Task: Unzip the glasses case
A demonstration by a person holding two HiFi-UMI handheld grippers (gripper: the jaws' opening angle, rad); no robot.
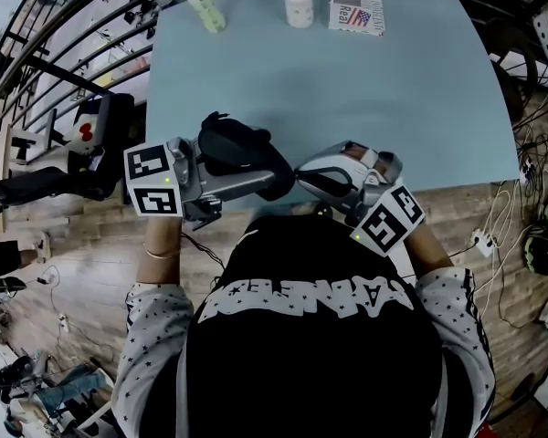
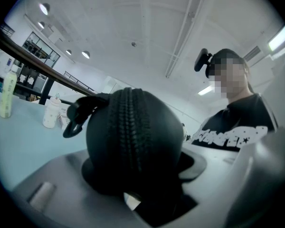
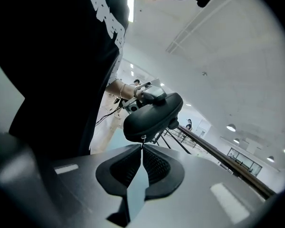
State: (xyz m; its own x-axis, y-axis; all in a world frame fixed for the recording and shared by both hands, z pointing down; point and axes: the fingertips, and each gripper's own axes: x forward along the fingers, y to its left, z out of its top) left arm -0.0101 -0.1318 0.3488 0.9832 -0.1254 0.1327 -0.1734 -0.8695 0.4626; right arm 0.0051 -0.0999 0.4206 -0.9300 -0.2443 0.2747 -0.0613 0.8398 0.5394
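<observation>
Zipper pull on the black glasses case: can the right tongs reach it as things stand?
Probably yes. The left tongs hold the black oval glasses case up, and the right tongs look closed on its small metal zipper pull, with nothing blocking.

Materials and finish.
Matt black glasses case [image 1: 242, 149], zip ribbed; zip pull [image 3: 142, 138] glinting metal; table [image 1: 347, 99] smooth, matt; floor [image 1: 82, 272] wood planks.

Pale blue table [image 1: 347, 89] ahead. Wood-plank floor [image 1: 73, 281] near, left and right. Black railing [image 3: 215, 153] along left side. Cables [image 1: 530, 199] tangled on floor, right. White ceiling [image 2: 133, 23] high overhead, round lights [image 2: 44, 8], bright strip light [image 2: 280, 39].
</observation>
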